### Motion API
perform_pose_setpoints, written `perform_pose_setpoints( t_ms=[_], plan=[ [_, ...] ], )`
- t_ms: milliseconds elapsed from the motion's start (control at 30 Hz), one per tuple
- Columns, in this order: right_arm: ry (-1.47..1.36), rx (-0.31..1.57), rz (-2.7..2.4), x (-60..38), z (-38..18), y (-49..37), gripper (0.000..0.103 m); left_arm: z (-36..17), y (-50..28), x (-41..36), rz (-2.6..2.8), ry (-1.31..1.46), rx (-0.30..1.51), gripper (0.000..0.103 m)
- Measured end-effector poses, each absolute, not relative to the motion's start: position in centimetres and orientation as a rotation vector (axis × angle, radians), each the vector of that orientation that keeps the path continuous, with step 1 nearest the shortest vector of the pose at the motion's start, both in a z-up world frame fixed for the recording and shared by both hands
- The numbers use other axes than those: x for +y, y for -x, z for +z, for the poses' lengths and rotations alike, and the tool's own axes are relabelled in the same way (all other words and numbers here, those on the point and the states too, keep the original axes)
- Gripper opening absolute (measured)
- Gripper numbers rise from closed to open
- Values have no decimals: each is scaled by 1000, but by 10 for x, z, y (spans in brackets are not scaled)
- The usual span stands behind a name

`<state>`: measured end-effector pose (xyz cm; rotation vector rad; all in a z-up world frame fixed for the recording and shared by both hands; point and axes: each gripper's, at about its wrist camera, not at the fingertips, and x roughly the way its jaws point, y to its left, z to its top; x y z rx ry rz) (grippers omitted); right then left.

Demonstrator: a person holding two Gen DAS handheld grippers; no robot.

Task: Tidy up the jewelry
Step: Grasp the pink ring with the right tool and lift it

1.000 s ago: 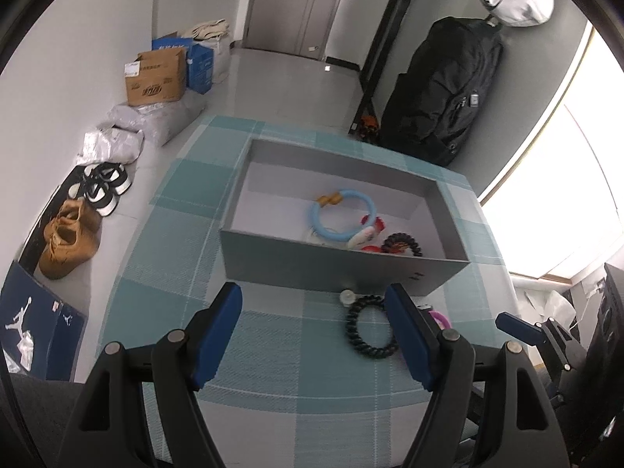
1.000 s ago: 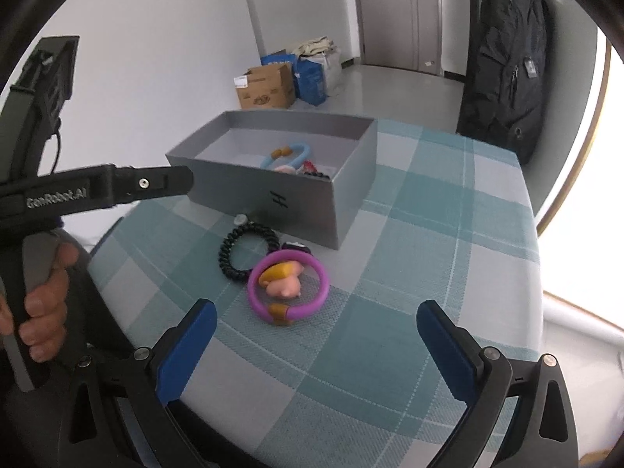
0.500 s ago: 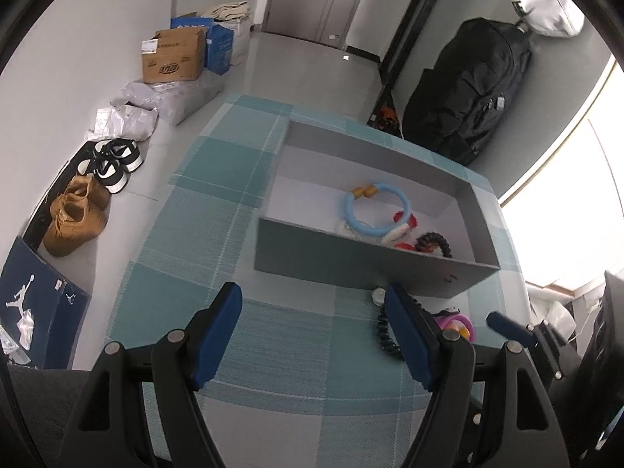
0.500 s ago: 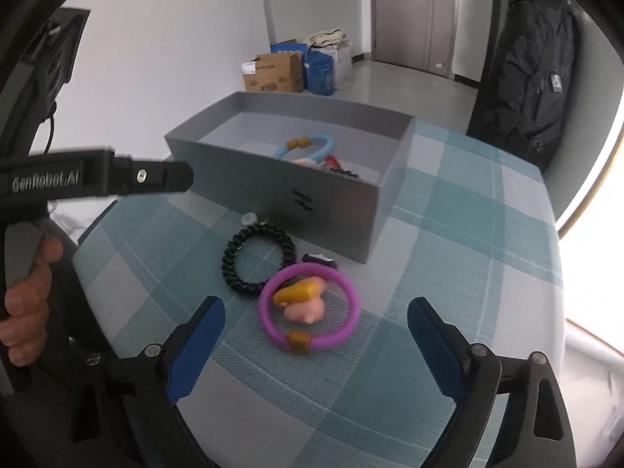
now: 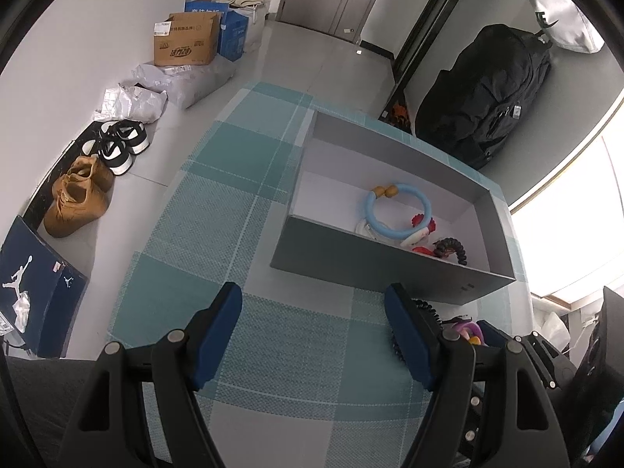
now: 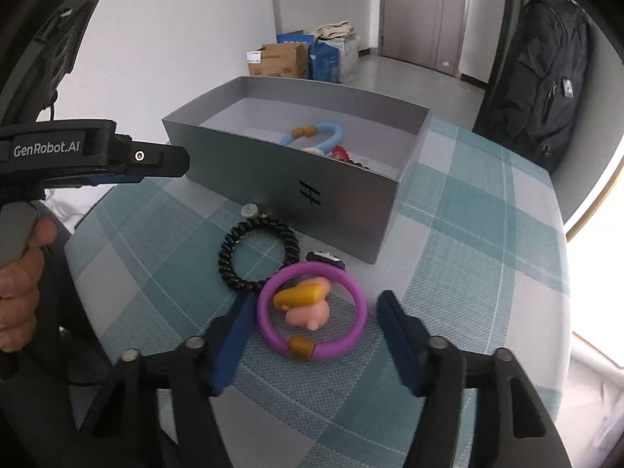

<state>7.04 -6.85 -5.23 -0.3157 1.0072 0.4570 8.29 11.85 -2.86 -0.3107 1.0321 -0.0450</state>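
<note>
A purple bracelet [image 6: 312, 270] with a pink pig charm [image 6: 308, 314] lies on the checked tablecloth, between the fingers of my right gripper [image 6: 315, 298]. Its jaws are closing, and a small gap still shows at the right pad. A black coil band [image 6: 225, 261] lies just behind, touching the bracelet. The grey box [image 6: 312, 195] holds a light blue bracelet [image 6: 331, 134] and other pieces. My left gripper [image 5: 312, 288] hangs open over bare cloth in front of the box [image 5: 370, 269], with nothing between its fingers.
A small white stud [image 6: 249, 210] and a small black piece [image 6: 323, 257] lie by the box's front wall. A black backpack [image 5: 487, 89] stands beyond the table. Shoes [image 5: 78, 195] and cardboard boxes [image 5: 183, 43] sit on the floor at the left.
My right gripper's jaws have narrowed from wide apart to close around the purple bracelet, and it has come nearer to it. In the left wrist view the box has drifted right.
</note>
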Motion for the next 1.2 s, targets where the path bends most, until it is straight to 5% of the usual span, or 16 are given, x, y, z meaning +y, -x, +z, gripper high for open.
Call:
perform_pose_setpoints(
  t_ms=[1200],
  plan=[
    [-88, 977, 432, -131, -13, -90, 53, -43, -77, 77, -215, 126, 1101, 72]
  ],
)
